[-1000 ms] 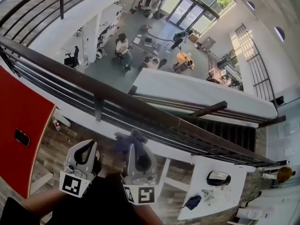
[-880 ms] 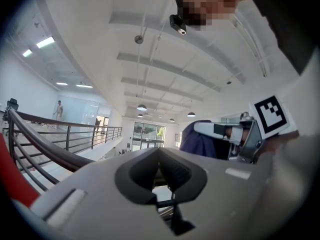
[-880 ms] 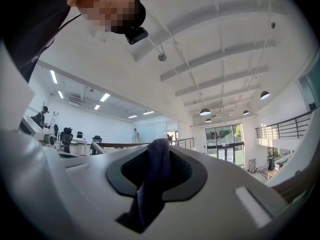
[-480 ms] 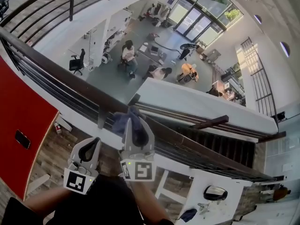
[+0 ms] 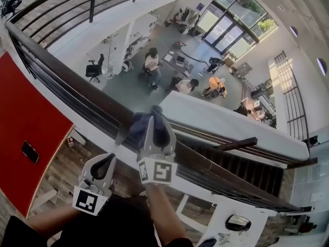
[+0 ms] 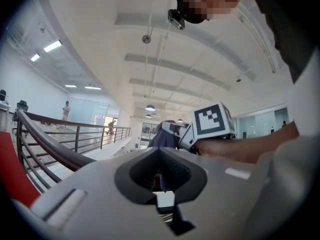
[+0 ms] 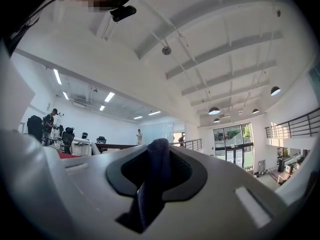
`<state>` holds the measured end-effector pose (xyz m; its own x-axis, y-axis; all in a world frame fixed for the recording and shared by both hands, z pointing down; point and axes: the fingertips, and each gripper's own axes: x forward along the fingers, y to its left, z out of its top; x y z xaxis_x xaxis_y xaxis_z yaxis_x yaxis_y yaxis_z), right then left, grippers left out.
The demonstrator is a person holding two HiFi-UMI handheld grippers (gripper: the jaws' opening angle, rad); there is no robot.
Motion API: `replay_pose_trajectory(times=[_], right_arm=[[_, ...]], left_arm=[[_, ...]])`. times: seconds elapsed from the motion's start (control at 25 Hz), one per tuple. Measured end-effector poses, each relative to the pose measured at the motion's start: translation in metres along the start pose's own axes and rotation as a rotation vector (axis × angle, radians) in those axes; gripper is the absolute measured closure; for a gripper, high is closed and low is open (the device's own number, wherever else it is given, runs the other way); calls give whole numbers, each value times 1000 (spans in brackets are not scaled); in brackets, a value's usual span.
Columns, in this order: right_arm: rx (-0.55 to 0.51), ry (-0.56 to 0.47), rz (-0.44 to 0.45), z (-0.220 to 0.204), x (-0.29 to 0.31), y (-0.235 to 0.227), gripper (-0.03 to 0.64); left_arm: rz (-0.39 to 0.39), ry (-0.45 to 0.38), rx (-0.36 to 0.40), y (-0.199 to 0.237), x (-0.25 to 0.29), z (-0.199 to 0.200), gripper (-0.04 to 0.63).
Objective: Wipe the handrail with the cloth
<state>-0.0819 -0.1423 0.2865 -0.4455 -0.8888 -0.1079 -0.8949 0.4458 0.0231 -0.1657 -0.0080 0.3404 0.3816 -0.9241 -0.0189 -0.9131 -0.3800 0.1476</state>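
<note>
— Where is the cloth?

— In the right gripper (image 5: 153,131). Its jaws are clamped on the dark blue cloth (image 5: 139,128). In the right gripper view the fabric fills the gap between the pads and rises past the tips as a rounded fold.

— And the handrail?

— The dark handrail (image 5: 77,84) runs crosswise just under and ahead of those jaw tips. In the head view the bunched cloth at the tips lies over the rail's top face and spills out to the left of the jaws. I cannot tell how firmly it presses on the rail.

— What about the other one?

— The left gripper (image 5: 104,164) sits to the left of the right one and further back, on the person's side of the rail, with its tips short of it. Its jaws are closed tip to tip with nothing held; only the dark hollow between the pads shows. In the left gripper view the right gripper's marker cube (image 6: 212,120) stands above and to the right of these jaw tips, and the cloth shows just beyond them.

— Anything else around the jaws?

— Thinner bars (image 5: 61,99) run under the handrail, below the right jaws. Past the rail, far beyond both pairs of tips, is a lower floor (image 5: 128,84) with people (image 5: 152,62) at desks and a black office chair (image 5: 94,68). A red panel (image 5: 25,122) lies well to the left of the left jaws.
</note>
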Motion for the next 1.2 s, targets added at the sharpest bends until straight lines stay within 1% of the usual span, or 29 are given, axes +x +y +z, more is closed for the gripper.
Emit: replay_pose_trajectory(times=[0.12, 0.24, 0.4, 0.56, 0.76, 0.96, 1.08, 1.2], right_arm=[[-3, 60, -12, -27, 8, -6, 551], [-2, 118, -43, -50, 7, -18, 551], [-19, 167, -62, -67, 4, -38, 551], [-33, 206, -61, -80, -9, -50, 551], [-53, 233, -68, -93, -19, -63, 551], [-24, 235, -78, -90, -20, -78, 551], [-5, 189, -47, -71, -12, -68, 551], [16, 118, -6, -40, 2, -51, 551]], left_arm=[[32, 6, -20, 5, 1, -2, 597], [28, 6, -17, -3, 1, -3, 597], [41, 32, -31, -5, 6, -13, 597], [39, 13, -29, -15, 6, -9, 597], [43, 36, -22, -17, 5, -16, 597], [42, 69, -7, -26, 7, -21, 597], [43, 52, -26, -32, 10, -16, 597], [47, 36, -28, -36, 9, -15, 597]])
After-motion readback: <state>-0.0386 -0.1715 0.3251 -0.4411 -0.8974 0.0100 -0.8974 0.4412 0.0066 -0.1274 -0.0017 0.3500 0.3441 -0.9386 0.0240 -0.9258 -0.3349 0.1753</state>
